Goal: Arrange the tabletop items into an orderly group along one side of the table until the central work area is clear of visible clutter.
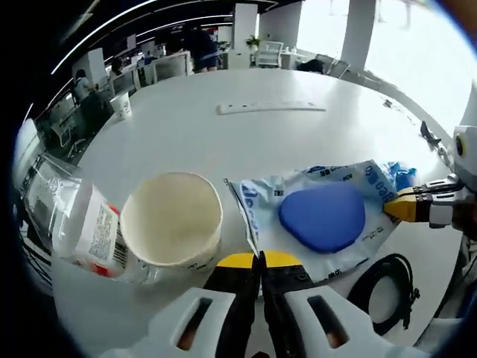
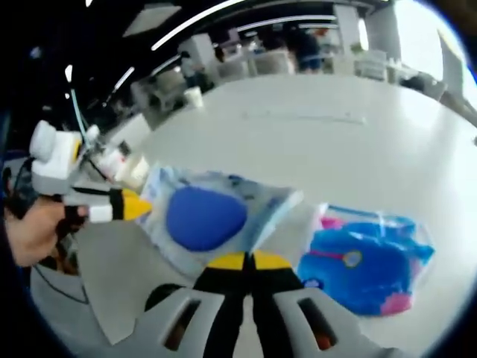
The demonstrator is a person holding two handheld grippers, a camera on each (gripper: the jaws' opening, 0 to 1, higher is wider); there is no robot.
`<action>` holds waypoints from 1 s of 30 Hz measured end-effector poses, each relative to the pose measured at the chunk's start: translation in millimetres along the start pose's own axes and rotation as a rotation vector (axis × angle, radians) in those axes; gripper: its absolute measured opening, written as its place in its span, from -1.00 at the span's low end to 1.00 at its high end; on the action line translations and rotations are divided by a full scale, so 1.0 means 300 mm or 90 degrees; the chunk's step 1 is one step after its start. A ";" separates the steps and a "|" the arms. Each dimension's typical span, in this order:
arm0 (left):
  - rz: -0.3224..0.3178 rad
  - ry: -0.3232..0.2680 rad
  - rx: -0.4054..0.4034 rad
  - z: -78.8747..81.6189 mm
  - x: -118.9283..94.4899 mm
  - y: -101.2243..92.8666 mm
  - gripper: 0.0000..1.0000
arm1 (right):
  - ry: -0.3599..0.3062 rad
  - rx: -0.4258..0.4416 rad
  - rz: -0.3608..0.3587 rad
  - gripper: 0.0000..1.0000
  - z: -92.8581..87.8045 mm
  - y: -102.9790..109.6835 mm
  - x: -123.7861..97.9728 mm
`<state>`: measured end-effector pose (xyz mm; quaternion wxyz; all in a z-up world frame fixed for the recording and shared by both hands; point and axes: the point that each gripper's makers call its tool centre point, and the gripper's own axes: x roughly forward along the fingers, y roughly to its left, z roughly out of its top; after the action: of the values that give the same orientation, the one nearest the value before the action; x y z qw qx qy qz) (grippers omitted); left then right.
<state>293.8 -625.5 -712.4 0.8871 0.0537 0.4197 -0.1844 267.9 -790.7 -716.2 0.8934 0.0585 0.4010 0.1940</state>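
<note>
Nearest in the left gripper view, the left gripper (image 1: 260,261) has its yellow-tipped jaws pressed together at the near edge of the clear packet with the blue pad (image 1: 322,216); whether they pinch the film or just meet beside it I cannot tell. In the right gripper view the right gripper (image 2: 242,262) also has its jaws together, at the opposite edge of that same packet (image 2: 205,216), and again the pinch itself is hidden. So both grippers meet at one packet from facing sides, the left one coming in held by a hand (image 2: 30,231).

Just beside the packet stand a paper cup (image 1: 171,218), open and upright, and a plastic bottle (image 1: 71,220) lying on its side touching the cup. A black cable loop (image 1: 384,287) lies near the desk edge. On the other side of the packet is a bright blue and pink bag (image 2: 365,261), apart from it.

Farther off, a white power strip (image 1: 271,108) lies alone mid-desk (image 1: 298,142), and a small cup (image 1: 121,105) stands at the far rim.

As a judgement, the task is partway: cup, bottle and packet sit loosely together near one edge, but the strip, far cup and bright bag are yet to be gathered
</note>
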 end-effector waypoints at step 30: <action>0.011 0.020 0.028 -0.027 0.022 0.011 -0.90 | -0.011 -0.011 -0.006 -0.70 -0.014 -0.017 0.025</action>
<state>293.0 -622.1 -723.0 0.8804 0.0796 0.4293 -0.1852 270.9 -792.5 -725.6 0.8983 0.0502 0.3917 0.1925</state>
